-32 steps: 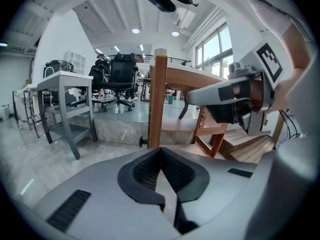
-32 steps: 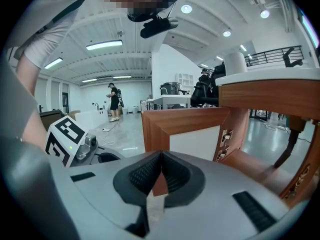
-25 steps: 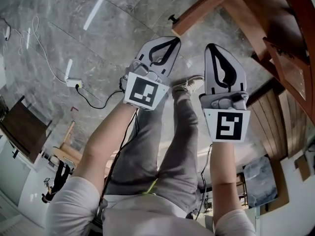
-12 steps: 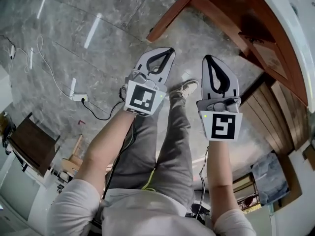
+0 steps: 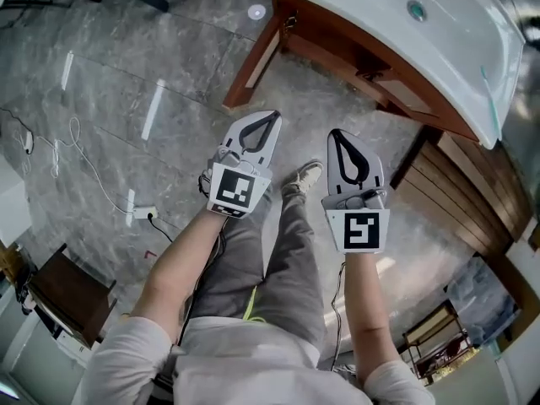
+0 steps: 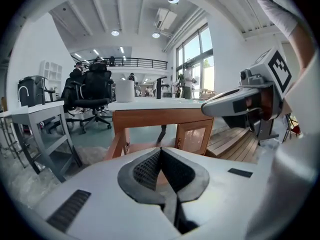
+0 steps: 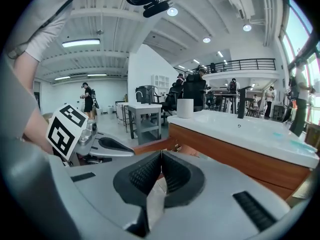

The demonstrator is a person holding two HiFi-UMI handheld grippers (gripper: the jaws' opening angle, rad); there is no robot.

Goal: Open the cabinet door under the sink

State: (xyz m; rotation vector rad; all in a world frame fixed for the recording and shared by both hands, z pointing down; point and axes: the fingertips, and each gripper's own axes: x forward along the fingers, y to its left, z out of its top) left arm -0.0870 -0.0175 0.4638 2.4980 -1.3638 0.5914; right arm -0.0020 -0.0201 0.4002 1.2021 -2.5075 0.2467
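Observation:
A white sink (image 5: 405, 32) tops a wooden cabinet (image 5: 337, 53) at the upper right of the head view. The left gripper view shows the cabinet's glass-panelled door (image 6: 194, 136) closed, some way ahead. My left gripper (image 5: 257, 123) is shut and holds nothing; its tips (image 6: 160, 149) meet. My right gripper (image 5: 337, 133) hangs beside it, also shut and empty (image 7: 161, 153). Both are held in the air short of the cabinet, pointing toward it. The right gripper view shows the sink (image 7: 250, 129) over the wooden front (image 7: 235, 156).
A cable and power strip (image 5: 139, 213) lie on the grey stone floor at the left. Wooden decking (image 5: 460, 184) runs along the right. The person's legs and a shoe (image 5: 304, 175) are below the grippers. An office chair (image 6: 95, 91) and a metal table (image 6: 35, 119) stand beyond the cabinet.
Both grippers have risen together and stayed shut. The head view has tilted up, so the white sink and the cabinet below it have come into view.

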